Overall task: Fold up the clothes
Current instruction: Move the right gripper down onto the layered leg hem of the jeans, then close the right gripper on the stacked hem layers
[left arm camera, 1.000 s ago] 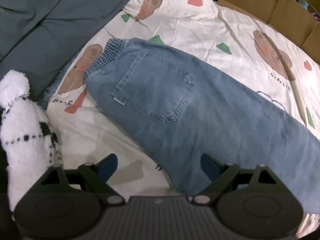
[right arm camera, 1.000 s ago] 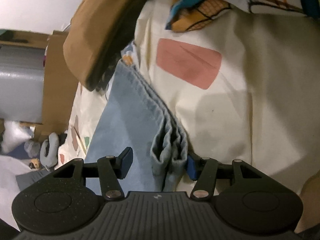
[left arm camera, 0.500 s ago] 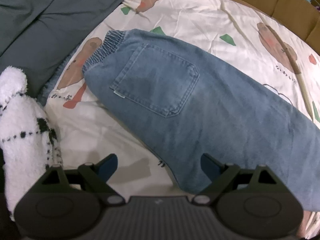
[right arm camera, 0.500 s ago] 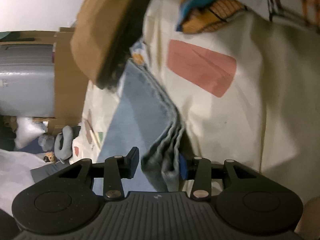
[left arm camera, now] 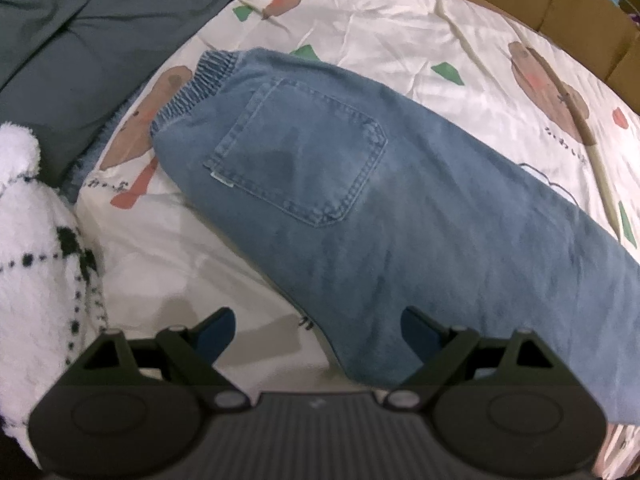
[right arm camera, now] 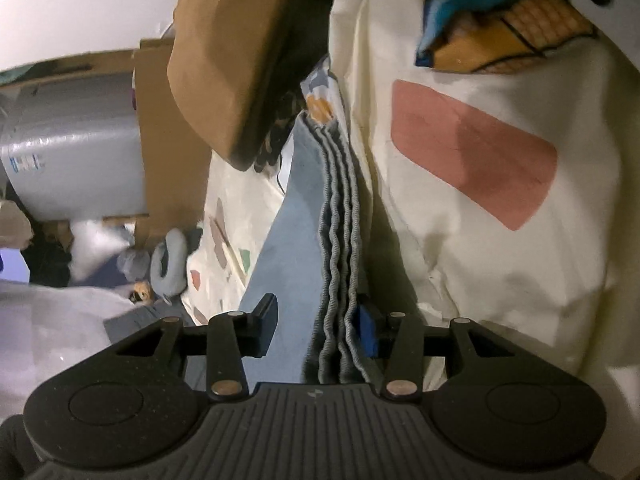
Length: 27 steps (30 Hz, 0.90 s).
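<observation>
Left wrist view: our left tongs [left arm camera: 316, 330] stand wide, holding nothing, over the near edge of the jeans [left arm camera: 360, 200], which lie lengthwise-doubled on the bed sheet [left arm camera: 400, 12], waistband far-left, pocket up. Our right tongs [right arm camera: 316, 330] stand narrowed around the stacked leg hems [right arm camera: 340, 240]; the blue pad [right arm camera: 366, 330] touches the denim on its right, while a gap shows at the other pad, so we cannot tell whether they grip. We judge the hem end is being taken for a crosswise fold. Next calls for a firm pinch through every layer.
</observation>
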Motion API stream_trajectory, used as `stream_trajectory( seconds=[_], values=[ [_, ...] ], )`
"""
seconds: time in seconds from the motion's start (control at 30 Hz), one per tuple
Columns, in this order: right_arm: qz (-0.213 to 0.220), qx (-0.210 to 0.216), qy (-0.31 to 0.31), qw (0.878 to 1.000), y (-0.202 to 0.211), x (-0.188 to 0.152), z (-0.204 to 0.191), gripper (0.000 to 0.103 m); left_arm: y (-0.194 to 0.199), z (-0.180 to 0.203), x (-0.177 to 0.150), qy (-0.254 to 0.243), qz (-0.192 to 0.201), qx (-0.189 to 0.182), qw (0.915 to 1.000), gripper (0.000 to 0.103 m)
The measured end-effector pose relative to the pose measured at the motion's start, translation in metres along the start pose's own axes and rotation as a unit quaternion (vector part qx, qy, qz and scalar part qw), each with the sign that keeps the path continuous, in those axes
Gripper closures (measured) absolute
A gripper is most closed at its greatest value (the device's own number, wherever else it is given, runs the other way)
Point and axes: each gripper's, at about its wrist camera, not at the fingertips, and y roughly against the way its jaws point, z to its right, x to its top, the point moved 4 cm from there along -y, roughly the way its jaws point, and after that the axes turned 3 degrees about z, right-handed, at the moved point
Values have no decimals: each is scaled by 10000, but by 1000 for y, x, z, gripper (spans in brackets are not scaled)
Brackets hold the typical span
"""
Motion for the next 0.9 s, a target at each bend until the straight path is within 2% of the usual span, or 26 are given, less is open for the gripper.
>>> stream_trajectory(
  seconds=[0.3, 0.57, 0.63, 0.67, 0.7, 0.9],
  values=[
    [-284, -504, 246, 9980, -18, 17, 10, 59, -4, -4, -6, -15, -65, 5, 10000, 11],
    [-733, -669, 595, 9933, -42, 23, 7, 60, -6, -3, -4, -69, -73, -50, 9999, 11],
    [-811, -736, 665, 9918, -46, 23, 5, 71, -7, -4, -3, -51, -80, -51, 9999, 11],
    [-848, -777, 717, 9908, -47, 22, 4, 89, -7, -4, -3, -45, -77, -56, 9999, 11],
    [-880, -837, 816, 9892, -46, 21, 3, 94, -8, -4, -3, -42, -72, -64, 9999, 11],
    [-951, -990, 1299, 9820, -35, 16, -21, 95, -8, -5, -5, -9, -25, -138, 9999, 11]
  ],
)
